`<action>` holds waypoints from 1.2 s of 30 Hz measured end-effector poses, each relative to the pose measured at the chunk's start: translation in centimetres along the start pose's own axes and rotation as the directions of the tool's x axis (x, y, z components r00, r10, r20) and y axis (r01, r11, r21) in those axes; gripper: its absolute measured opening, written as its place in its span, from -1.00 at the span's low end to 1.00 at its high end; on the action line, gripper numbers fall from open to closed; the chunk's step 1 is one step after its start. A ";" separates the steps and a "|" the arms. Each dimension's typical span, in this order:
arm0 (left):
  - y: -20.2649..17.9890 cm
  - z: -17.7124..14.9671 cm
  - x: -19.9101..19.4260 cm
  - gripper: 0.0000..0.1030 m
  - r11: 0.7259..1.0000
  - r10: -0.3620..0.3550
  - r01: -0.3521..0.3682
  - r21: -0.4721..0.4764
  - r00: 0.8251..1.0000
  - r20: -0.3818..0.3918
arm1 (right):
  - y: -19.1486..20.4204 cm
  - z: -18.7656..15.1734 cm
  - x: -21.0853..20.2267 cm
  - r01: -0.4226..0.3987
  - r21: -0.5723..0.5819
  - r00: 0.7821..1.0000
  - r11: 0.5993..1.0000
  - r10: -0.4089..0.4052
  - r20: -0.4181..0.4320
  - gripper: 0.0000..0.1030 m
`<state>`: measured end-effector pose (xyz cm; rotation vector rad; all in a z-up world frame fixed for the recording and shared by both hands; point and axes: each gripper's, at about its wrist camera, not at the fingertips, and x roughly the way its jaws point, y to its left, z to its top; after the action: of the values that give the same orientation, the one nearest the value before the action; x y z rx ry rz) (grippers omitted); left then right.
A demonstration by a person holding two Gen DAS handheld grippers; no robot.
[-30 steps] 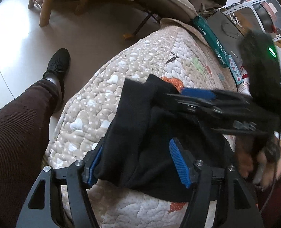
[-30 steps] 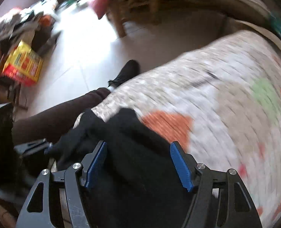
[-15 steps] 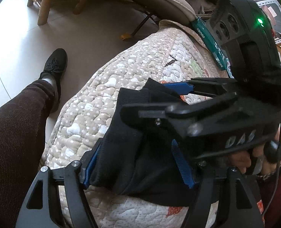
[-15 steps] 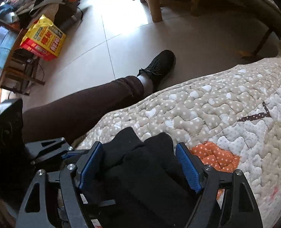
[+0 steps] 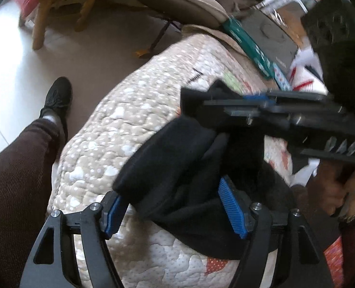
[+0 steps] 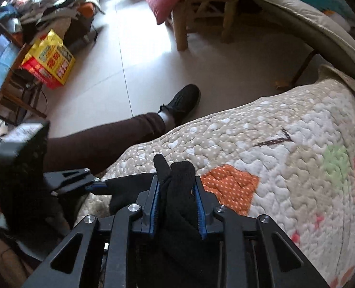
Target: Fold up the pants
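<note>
On the quilt (image 6: 285,168), right tool (image 6: 177,206) clamps bunched pants (image 6: 179,180); left tool (image 5: 175,211) wide.

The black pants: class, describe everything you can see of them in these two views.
The black pants are soft, thick, knit-looking fabric, bunched in bulky folds rather than flat. They rest on the quilted blanket, near its edge. The right gripper is shut on a raised bunch of cloth that pokes up between its blue pads. The left gripper is open, its fingers straddling the lower folds, with cloth lying against both.
</note>
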<state>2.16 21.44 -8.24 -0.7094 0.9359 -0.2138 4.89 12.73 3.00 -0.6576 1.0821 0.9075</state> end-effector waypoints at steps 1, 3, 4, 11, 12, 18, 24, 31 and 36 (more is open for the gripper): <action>-0.8 -0.2 0.3 0.38 0.999 0.013 -0.012 0.040 1.000 -0.009 | -0.2 -0.2 -0.6 0.001 0.004 1.000 1.000 -0.001 0.010 -0.46; -2.1 -0.6 0.7 0.07 0.994 0.020 -0.017 0.110 0.999 -0.034 | -0.3 -0.4 -1.2 0.005 0.012 1.000 1.000 -0.005 0.029 -0.46; -2.6 -0.8 1.0 -0.22 0.990 0.029 -0.022 0.141 0.998 -0.048 | -0.3 -0.6 -1.6 0.004 0.017 0.999 1.000 -0.004 0.037 -0.46; -3.8 -0.7 0.3 -0.68 0.989 0.008 0.005 0.151 0.996 -0.084 | -0.5 -2.0 -3.8 0.016 0.041 0.996 0.999 -0.019 0.087 -0.46; -4.3 -0.7 -0.1 -0.68 0.988 0.003 0.010 0.155 0.997 -0.082 | -0.7 -2.3 -4.4 0.015 0.042 0.995 0.999 -0.019 0.095 -0.46; -10.2 -1.4 -2.0 -0.68 0.964 -0.070 0.087 0.252 0.995 -0.076 | -2.6 -5.6 -8.4 0.032 0.089 0.986 0.996 -0.046 0.161 -0.46; -18.3 -4.3 -0.1 -0.68 0.909 -0.117 0.170 0.382 0.980 -0.158 | -6.4 -12.2 -12.3 0.050 0.208 0.977 0.977 -0.091 0.193 -0.46; -24.3 -9.0 5.5 -0.51 0.848 -0.018 0.168 0.503 0.957 -0.289 | -11.7 -22.5 -12.7 0.147 0.400 0.974 0.905 -0.202 0.100 -0.04; -24.3 -10.8 4.3 -0.22 0.799 0.006 0.193 0.569 0.945 -0.328 | -15.3 -29.0 -14.6 0.239 0.538 0.946 0.808 -0.320 0.060 0.01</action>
<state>-0.79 -3.96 0.32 -0.1275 1.0611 -0.6992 2.37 -22.83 7.00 -0.2715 1.0051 0.3627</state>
